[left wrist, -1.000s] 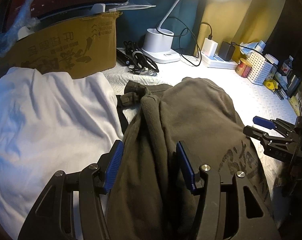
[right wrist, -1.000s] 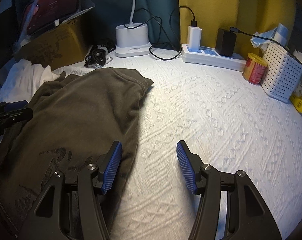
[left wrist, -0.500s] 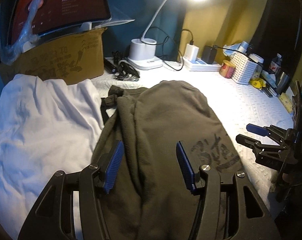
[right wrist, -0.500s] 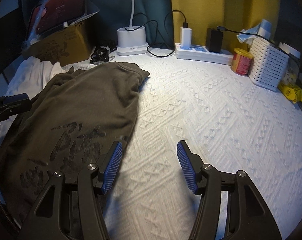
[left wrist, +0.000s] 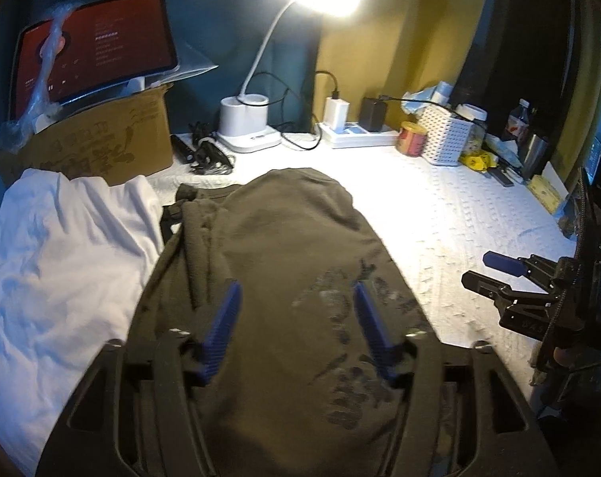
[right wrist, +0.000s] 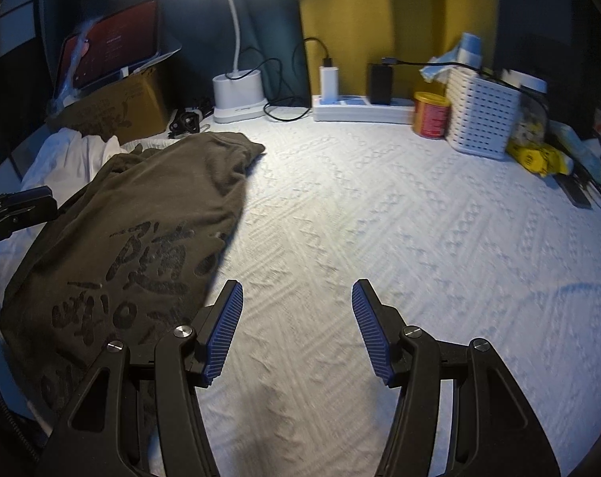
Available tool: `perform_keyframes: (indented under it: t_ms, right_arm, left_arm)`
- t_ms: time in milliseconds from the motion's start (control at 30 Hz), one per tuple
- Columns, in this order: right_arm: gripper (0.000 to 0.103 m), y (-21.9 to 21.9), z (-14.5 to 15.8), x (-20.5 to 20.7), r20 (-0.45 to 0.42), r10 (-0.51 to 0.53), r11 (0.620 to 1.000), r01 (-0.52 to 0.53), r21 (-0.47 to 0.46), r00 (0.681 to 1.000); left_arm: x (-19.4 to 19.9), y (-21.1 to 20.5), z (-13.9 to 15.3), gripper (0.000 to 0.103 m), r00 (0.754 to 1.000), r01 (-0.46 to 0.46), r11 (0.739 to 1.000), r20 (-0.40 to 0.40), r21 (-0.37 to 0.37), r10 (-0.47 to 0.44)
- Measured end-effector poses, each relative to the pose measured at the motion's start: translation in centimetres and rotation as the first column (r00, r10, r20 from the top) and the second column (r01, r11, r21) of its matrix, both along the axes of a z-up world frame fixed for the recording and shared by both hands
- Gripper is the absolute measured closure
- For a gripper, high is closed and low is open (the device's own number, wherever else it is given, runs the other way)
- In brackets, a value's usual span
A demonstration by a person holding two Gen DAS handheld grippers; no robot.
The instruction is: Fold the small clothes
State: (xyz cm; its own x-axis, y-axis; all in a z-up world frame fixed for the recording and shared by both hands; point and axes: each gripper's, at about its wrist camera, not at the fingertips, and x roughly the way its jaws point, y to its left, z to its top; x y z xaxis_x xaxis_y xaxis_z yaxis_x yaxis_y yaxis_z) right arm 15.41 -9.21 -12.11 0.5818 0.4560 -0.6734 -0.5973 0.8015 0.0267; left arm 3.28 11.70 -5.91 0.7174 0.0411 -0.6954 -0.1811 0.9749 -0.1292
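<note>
Lying flat: one olive garment [left wrist: 284,238], one white garment [left wrist: 69,246]; left gripper [left wrist: 296,326] just widened, right gripper [right wrist: 298,330] empty, spread.

olive garment [left wrist: 284,246], folded, dark print up

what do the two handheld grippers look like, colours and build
Both match: the left gripper and right gripper have black plastic frames with cut-out linkage arms, silver pivot screws, and blue ribbed pads on two fingers. A dark braided cable runs along the right one.
</note>
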Motion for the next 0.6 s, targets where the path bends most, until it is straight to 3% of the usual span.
perform_keyframes:
  t_ms: [300, 367, 600]
  right_arm:
    - [0.042, -3.9, 0.9, -1.3, 0.027, -0.053, 0.998, 0.052, 0.032, 0.998]
    - [0.042, -4.9, 1.2, -1.6, 0.033, -0.066, 0.997, 0.065, 0.042, 0.997]
    - [0.042, -7.6, 2.0, -2.4, 0.053, -0.103, 0.993, 0.099, 0.068, 0.993]
  left_arm:
    - [-0.6, -3.6, 1.4, 0.032, 0.998, 0.033, 0.999, 0.044, 0.005, -0.034]
    - [-0.6, -4.4, 1.7, 0.020, 0.998, 0.040, 0.999, 0.053, 0.006, -0.040]
    - [-0.9, -7.1, 3.1, 0.019, 0.994, 0.074, 0.997, 0.084, 0.018, -0.075]
